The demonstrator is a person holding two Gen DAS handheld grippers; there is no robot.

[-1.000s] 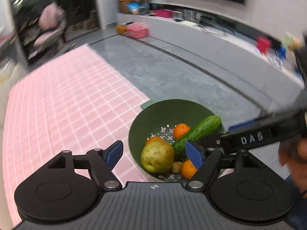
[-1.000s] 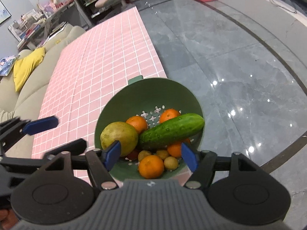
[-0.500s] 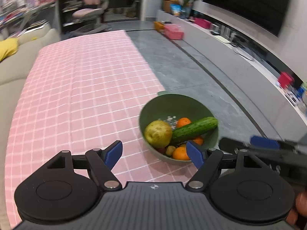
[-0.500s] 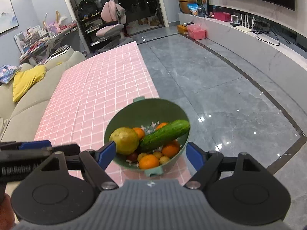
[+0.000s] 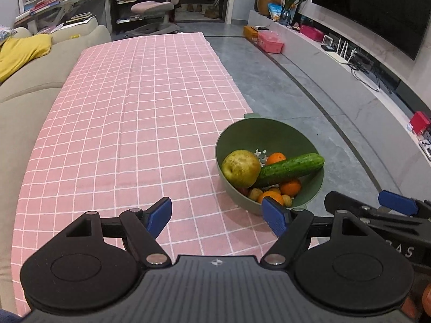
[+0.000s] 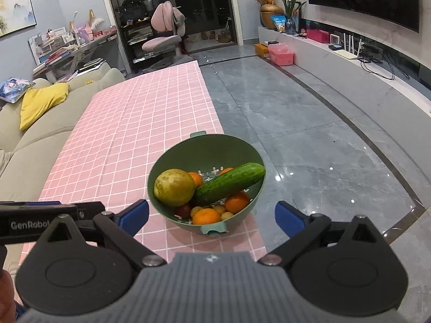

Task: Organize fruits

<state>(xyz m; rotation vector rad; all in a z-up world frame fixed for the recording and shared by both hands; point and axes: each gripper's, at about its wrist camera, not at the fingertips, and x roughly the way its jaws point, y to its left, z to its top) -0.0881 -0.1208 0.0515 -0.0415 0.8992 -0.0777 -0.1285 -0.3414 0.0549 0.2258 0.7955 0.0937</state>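
A green colander bowl (image 5: 234,137) (image 6: 239,145) sits at the near right edge of the pink checked tablecloth (image 5: 140,113) (image 6: 129,123). It holds a yellow-green pear (image 5: 240,167) (image 6: 174,187), a cucumber (image 5: 292,166) (image 6: 230,183), several oranges (image 5: 290,187) (image 6: 206,216) and small yellowish fruits. My left gripper (image 5: 217,214) is open over the cloth, short of the bowl and to its left, nothing between its blue pads. My right gripper (image 6: 212,215) hovers in front of the bowl with its jaws opening wide, nothing pressed between them.
A beige sofa (image 6: 32,123) with a yellow cushion (image 6: 40,102) runs along the table's left side. Grey tiled floor (image 6: 309,123) lies to the right, then a low white TV bench (image 6: 377,80) with boxes. A pink chair (image 6: 164,37) stands beyond the far end.
Both grippers have drawn back and up from the bowl, which now looks smaller and farther. The right jaws have spread wider. The left view has rolled level.
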